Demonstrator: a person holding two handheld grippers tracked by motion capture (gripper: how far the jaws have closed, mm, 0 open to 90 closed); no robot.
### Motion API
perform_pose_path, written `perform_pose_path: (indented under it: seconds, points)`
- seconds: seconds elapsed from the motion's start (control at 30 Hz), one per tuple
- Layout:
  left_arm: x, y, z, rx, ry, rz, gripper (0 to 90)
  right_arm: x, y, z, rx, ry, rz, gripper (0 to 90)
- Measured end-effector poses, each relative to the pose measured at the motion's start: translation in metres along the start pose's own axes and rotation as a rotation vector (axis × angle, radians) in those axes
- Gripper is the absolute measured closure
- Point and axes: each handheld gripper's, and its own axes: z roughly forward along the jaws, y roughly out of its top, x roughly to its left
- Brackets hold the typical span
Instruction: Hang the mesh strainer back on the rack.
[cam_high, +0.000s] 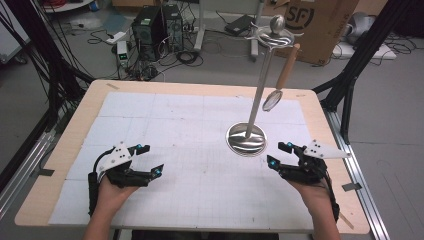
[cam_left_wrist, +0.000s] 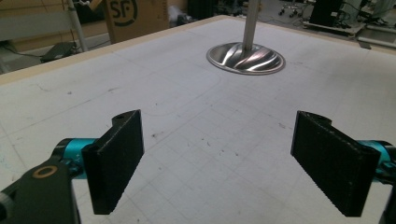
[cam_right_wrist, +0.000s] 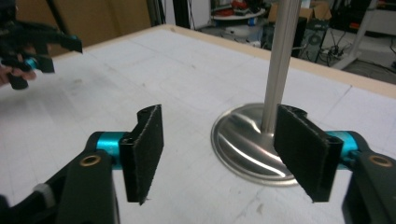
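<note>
Table (cam_high: 65, 150) at frame centre; stand (cam_high: 246, 139) right of centre, spoon (cam_high: 280, 82) already hanging from its top. Left gripper (cam_high: 150, 160) lower left and right gripper (cam_high: 281, 154) lower right, both spread and empty. Work appears finished.

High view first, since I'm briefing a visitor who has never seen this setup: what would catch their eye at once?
The tall steel stand on its round shiny base, right of the table's middle, stands out most, with a wooden-handled utensil hanging from its top. Nearer the person, the left tongs and right tongs sit low over the white gridded mat, both open with nothing between them.
</note>
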Motion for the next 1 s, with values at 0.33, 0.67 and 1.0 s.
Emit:
perform_pose_path:
  seconds: [0.33, 0.67, 1.0]
  points:
    - [0.0, 0.0, 0.002, 0.005, -0.003, 0.002, 17.7, -0.002, -0.018, 0.005, 0.04, 0.006, 0.011, 30.9]
    - [0.0, -0.001, 0.006, 0.006, -0.006, -0.005, 17.7, -0.003, -0.026, 0.016, 0.058, 0.033, 0.017, 28.9]
    - [-0.002, 0.0, 0.011, 0.015, -0.013, 0.003, 17.7, 0.002, -0.026, 0.02, 0.056, 0.05, 0.006, 25.5]
